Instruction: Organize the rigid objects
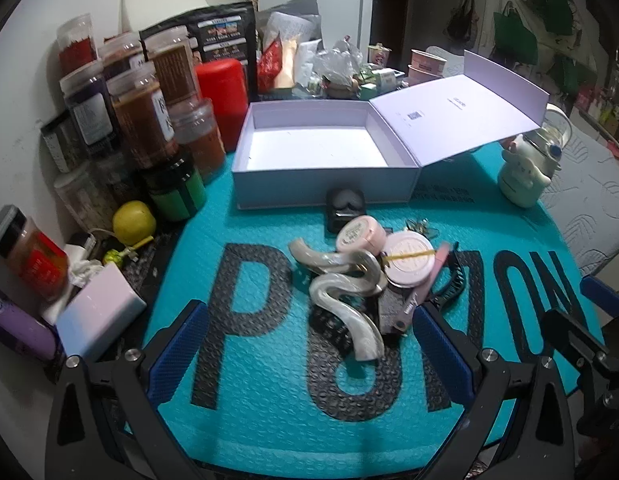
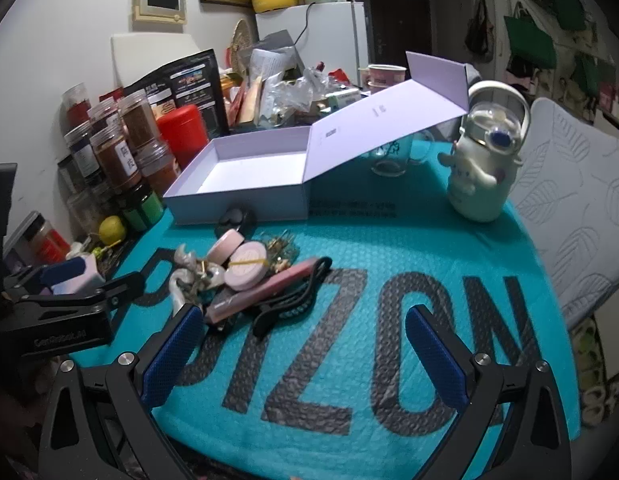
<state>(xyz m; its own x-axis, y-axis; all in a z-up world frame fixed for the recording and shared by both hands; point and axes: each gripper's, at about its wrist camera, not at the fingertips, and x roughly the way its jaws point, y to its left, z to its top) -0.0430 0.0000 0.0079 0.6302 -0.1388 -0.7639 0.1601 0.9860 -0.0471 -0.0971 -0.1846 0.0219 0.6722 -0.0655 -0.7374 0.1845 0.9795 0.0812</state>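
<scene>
STEP: we are judging nothing boxed yet | TOOLS: left gripper [image 1: 305,344] and right gripper [image 2: 301,356] both hanging spread, grasping nothing | ITEMS: pearly white S-curved plastic hair clip [image 1: 345,312], round pink tin [image 1: 409,262], heaped at six o'clock of empty lavender cardboard box [image 1: 321,160] | NEXT: we are picking the clip | NEARBY: spice jars [image 1: 137,116] at nine o'clock, white character bottle [image 1: 525,176] at three.
</scene>
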